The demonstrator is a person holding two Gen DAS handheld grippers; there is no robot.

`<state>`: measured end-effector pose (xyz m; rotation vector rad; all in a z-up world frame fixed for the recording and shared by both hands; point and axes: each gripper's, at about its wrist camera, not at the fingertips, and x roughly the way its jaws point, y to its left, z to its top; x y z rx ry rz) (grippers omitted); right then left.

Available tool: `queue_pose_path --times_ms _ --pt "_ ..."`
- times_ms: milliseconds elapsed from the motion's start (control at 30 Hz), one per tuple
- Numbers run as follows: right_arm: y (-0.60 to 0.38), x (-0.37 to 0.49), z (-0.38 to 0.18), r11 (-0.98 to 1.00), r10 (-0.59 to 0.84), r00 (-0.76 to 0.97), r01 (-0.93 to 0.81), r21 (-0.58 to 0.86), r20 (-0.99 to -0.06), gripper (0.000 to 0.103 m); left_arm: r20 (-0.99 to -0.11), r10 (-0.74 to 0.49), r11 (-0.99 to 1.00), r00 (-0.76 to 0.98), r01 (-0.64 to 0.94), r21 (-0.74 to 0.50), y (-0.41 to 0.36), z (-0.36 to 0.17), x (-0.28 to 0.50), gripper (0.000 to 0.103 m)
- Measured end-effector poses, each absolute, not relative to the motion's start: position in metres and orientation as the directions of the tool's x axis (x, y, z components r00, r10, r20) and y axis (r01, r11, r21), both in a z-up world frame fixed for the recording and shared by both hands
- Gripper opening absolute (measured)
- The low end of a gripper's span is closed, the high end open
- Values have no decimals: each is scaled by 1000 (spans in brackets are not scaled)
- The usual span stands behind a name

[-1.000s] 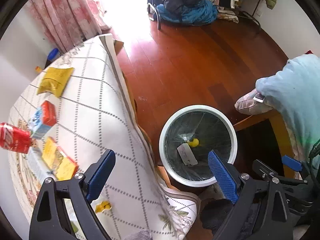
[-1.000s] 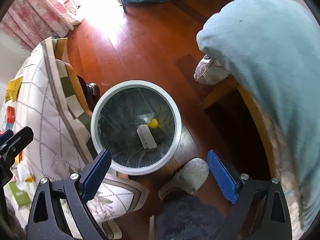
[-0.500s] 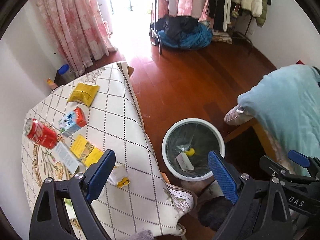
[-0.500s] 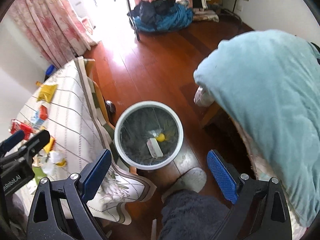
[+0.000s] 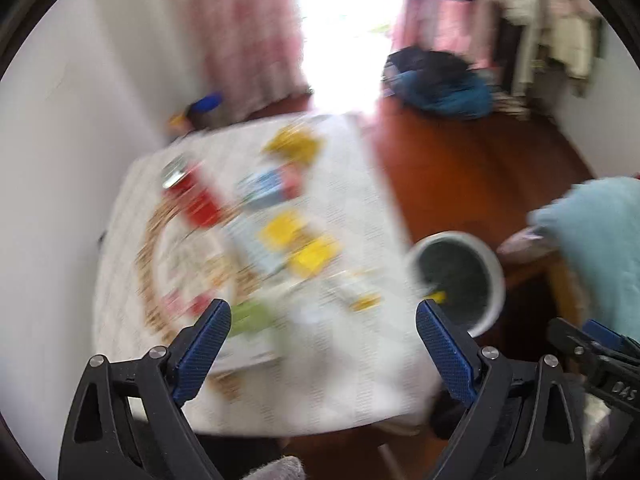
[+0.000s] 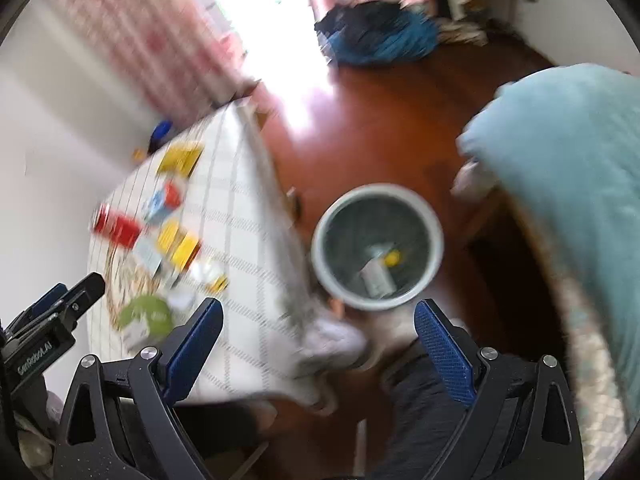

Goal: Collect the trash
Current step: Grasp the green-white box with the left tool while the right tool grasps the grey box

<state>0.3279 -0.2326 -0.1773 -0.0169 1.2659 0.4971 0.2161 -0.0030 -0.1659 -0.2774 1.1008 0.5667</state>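
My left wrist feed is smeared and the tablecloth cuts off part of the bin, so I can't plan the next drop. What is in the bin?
Observer: The right wrist view shows the bin whole. A white carton and a small yellow piece lie at its bottom.
Operator: Is the right gripper carrying anything?
Observer: No. The right gripper has its fingers wide apart with nothing between them.
Operator: Anything on the floor by the bin?
Observer: A pale slipper, blurred, lies by the bin's near rim.
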Motion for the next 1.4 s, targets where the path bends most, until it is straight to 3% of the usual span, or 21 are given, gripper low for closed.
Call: queue_pose_path --times_ms 100,200,233,567,633,933,1167,1267,1400 --pt "-200 314 -206 872 362 148 -403 278 -920 97 -925 315 754 212 -648 108 39 -204 192 93" --pt "-170 306 -235 859 352 95 -428 281 -931 82 -951 267 720 155 -688 90 62 -233 181 93" --pt "-159 304 -245 856 344 70 -432 282 -936 81 -957 251 712 143 -697 82 67 -240 180 93" --pt "-122 314 -281 860 295 21 -442 256 -955 81 -992 115 706 58 -707 40 82 -304 198 93" --pt "-118 316 -282 860 287 16 -445 250 -958 81 -990 126 694 63 -719 43 87 -309 194 89" --pt "-56 316 -274 774 280 -20 -587 238 -960 81 -962 263 588 77 -803 97 139 -290 141 88" --pt "64 310 -279 628 250 -54 -751 205 -967 81 -979 178 512 104 -859 2 190 -311 110 91" --pt "103 310 -290 592 212 -40 -789 161 -977 76 -981 155 487 117 -873 -27 202 -320 100 91" --pt "138 310 -311 562 164 -40 -817 127 -986 59 -977 169 485 132 -874 -35 211 -323 95 89"
